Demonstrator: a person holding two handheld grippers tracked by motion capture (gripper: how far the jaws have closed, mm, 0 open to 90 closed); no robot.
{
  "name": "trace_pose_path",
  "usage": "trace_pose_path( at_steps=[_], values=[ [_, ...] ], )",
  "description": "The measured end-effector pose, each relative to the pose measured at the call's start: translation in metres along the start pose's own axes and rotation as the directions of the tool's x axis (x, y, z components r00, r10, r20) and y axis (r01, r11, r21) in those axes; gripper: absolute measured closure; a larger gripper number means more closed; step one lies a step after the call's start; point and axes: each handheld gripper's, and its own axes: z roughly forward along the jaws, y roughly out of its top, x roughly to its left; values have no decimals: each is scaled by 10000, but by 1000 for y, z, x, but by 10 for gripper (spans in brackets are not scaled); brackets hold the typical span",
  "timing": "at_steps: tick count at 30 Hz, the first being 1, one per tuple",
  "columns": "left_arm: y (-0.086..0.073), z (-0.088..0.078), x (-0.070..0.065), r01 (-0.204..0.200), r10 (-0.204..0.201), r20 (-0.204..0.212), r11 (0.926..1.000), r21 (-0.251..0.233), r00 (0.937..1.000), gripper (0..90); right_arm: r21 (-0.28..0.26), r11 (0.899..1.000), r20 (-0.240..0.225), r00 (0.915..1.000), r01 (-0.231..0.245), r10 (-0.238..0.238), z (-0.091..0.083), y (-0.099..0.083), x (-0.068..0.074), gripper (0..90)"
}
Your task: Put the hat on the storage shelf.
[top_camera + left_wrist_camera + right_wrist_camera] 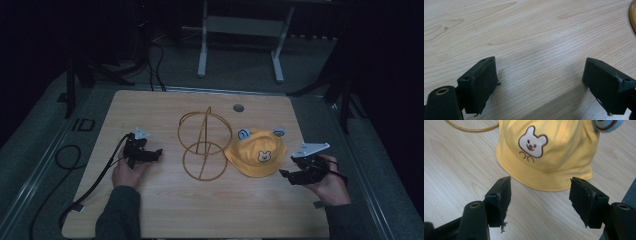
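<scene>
Yellow bear hat (256, 154) lies flat on the wooden table (165, 210), just right of the gold wire stand (204, 145). Right gripper (540, 192) is near the hat's brim, jaws wide apart, nothing between them. Left gripper (540, 77), left of the stand, well apart from the hat, jaws spread over bare wood.

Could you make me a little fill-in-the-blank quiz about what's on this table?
The yellow hat has a ____ face on its front.
The right gripper points at the hat with its jaws ____.
The gold wire stand sits on the hat's ____ side in the high view.

Missing words: bear; open; left
</scene>
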Motion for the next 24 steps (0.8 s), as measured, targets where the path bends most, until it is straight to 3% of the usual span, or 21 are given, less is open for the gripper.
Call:
trace_pose_path(
  at_steps=[24],
  values=[
    [0,0,0,-2,2,1,10000,3,10000,124,514,9919,-187,9931,1166,-1157,-2,35,-5,320]
  ],
)
